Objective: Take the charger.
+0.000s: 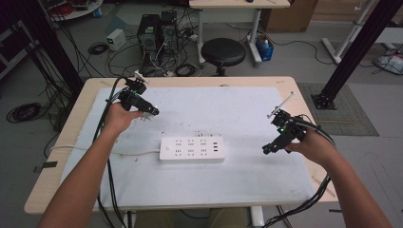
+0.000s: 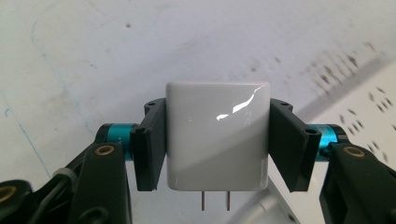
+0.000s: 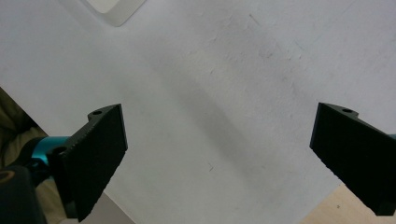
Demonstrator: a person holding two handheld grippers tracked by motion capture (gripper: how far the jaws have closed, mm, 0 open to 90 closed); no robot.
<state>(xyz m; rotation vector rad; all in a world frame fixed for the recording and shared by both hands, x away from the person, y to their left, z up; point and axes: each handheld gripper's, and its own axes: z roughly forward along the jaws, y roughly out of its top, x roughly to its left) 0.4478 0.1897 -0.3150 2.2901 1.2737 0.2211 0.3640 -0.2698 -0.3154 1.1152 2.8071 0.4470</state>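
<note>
The left gripper (image 2: 217,140) is clamped on a white plug-in charger (image 2: 217,135), its two black jaws pressing the charger's flat sides. The grip sits on the body, so the two metal prongs (image 2: 215,200) stay free at the near end, which looks like the reason for holding it this way: the prongs can go into a socket with nothing in their path. In the high view the left gripper (image 1: 151,112) holds the charger above the white mat (image 1: 237,114) at the far left of the bench (image 1: 57,156), and the white power strip (image 1: 192,149) lies flat in the middle of the mat, to the right of and nearer than the gripper, apart from it. The strip's socket face points up, and its cord (image 1: 95,149) trails off to the left.

The right gripper (image 1: 270,148) hangs over the right side of the mat, well apart from the strip's right end. Its jaws stand wide apart with nothing between them, and a corner of the strip (image 3: 114,9) shows beyond them. It seems kept ready to steady the strip.
</note>
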